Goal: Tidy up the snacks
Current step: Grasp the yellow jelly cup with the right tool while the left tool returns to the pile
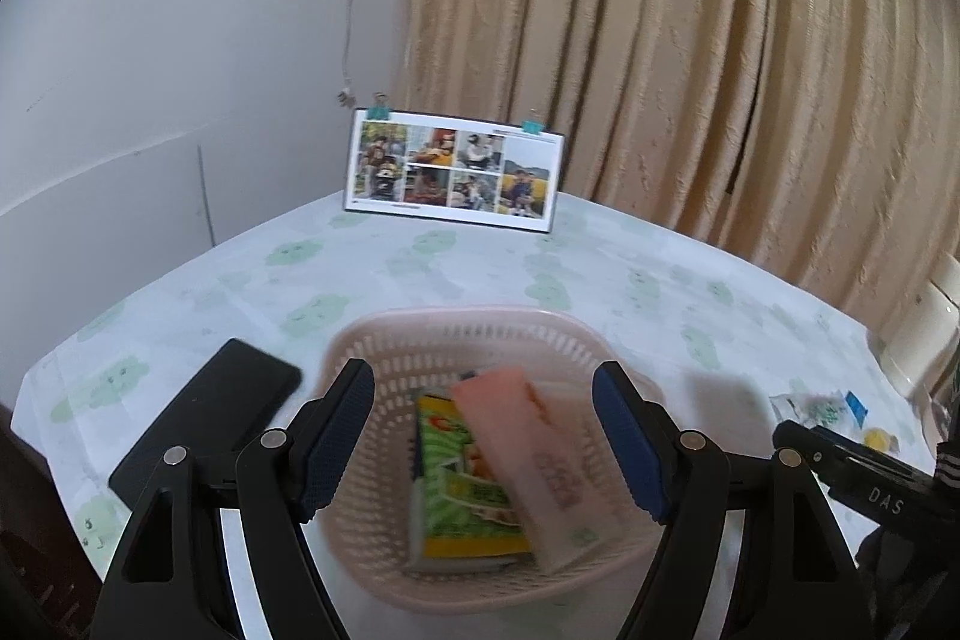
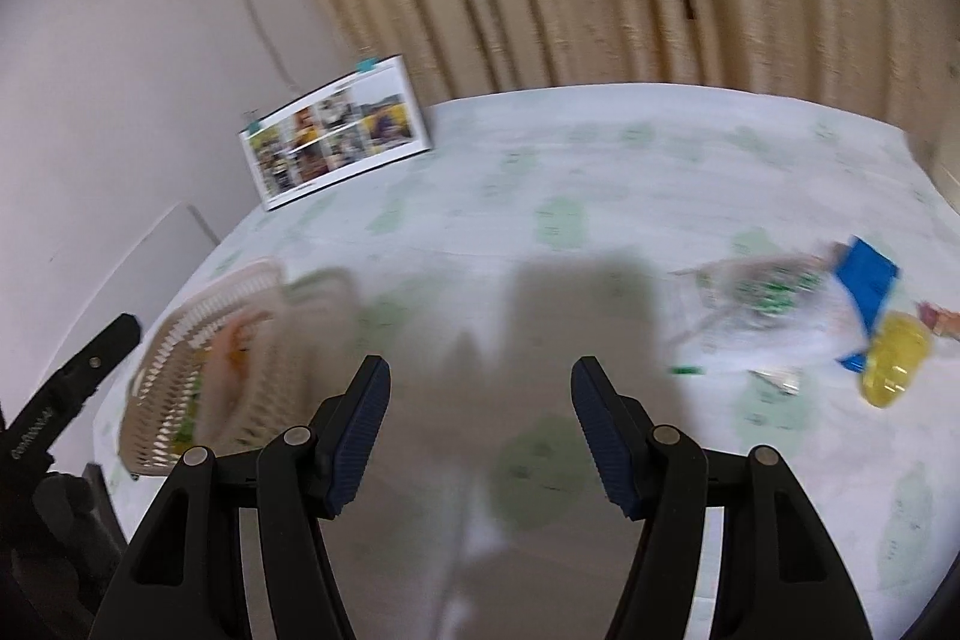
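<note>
Left hand-held gripper (image 1: 483, 436) spread above basket (image 1: 384, 334) rim.

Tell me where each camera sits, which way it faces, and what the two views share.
Left wrist: sits on the left gripper, looking down over the pink basket holding snack packets; its open jaws frame the basket, and the other gripper shows at right.
Right wrist: sits on the right gripper, facing bare tablecloth, loose snacks at right; jaws open, holding nothing.
Shared: basket, photo board, curtain, tablecloth.
</note>
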`<control>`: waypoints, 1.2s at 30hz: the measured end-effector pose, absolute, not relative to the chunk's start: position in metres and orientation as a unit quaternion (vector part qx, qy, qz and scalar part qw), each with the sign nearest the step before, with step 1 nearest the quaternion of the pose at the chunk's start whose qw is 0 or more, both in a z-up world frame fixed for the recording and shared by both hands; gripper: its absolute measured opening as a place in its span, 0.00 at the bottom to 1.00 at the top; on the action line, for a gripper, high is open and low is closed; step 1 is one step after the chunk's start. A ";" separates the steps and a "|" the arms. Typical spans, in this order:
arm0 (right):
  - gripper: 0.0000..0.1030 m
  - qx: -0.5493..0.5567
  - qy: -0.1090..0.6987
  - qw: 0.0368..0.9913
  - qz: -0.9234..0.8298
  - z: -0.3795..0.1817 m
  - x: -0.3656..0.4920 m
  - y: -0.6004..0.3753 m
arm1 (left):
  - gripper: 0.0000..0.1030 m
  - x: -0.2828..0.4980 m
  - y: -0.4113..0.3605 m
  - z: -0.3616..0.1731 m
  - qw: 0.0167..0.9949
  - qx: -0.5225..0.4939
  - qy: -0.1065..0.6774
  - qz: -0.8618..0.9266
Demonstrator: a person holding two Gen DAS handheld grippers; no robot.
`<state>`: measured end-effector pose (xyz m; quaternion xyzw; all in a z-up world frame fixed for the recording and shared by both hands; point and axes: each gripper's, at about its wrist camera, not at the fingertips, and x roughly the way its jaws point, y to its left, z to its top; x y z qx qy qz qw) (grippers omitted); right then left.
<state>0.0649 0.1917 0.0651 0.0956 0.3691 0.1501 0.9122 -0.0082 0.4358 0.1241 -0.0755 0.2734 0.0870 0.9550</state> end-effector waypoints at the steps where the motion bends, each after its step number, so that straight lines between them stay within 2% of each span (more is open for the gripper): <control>1: 0.59 0.099 0.369 0.913 0.140 0.064 0.065 0.184 | 0.74 -0.007 0.431 0.125 0.956 -0.072 0.274 0.083; 18: 0.57 0.159 0.372 0.914 -0.032 0.038 0.053 0.042 | 0.79 0.008 0.369 0.127 0.958 -0.023 0.285 0.030; 31: 0.53 0.173 0.409 0.895 -0.048 0.019 0.086 0.015 | 0.80 0.017 0.332 0.121 0.955 0.006 0.298 0.000; 33: 0.52 0.174 0.411 0.893 -0.048 0.018 0.091 0.013 | 0.80 0.020 0.328 0.120 0.953 0.009 0.302 -0.005; 36: 0.44 0.159 0.412 0.896 -0.052 0.017 0.095 0.014 | 0.80 0.024 0.320 0.117 0.951 0.014 0.308 -0.016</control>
